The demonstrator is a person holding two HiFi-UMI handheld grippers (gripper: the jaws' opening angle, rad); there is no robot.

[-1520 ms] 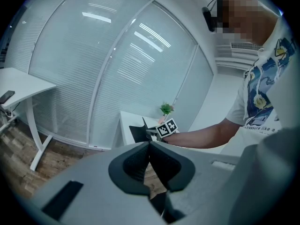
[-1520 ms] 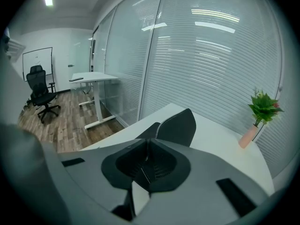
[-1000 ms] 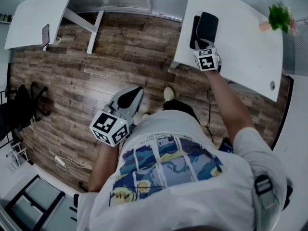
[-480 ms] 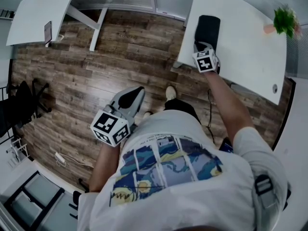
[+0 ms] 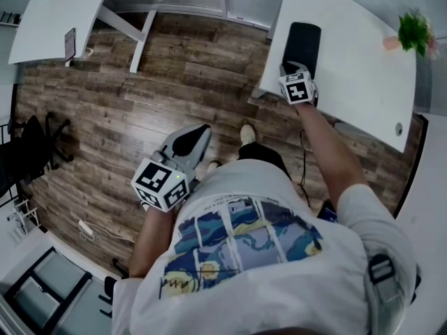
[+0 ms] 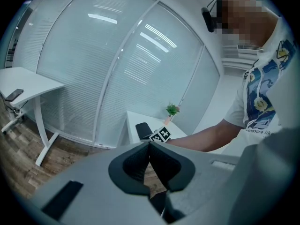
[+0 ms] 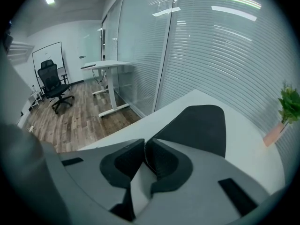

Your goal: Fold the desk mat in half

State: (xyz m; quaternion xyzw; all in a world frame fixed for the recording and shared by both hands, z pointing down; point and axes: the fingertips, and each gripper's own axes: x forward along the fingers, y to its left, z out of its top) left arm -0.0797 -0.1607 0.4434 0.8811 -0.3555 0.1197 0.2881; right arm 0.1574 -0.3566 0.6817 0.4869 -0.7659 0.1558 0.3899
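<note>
Wood floor (image 5: 174,82) fills most of the head view, with the white desk (image 5: 363,82) at right, a second desk (image 5: 56,19) upper left, an office chair (image 5: 31,149) far left and a potted plant (image 5: 413,28) on the white desk's corner. The desk mat (image 5: 302,42) lies doubled over on the white desk, and my right gripper (image 5: 292,67) covers its near end, jaws just opened to a slit with nothing between them; my left gripper (image 5: 201,131) hangs over the floor, jaws together, empty. A second ago the mat's top layer sat skewed off the lower one, now it's flat and squared.
</note>
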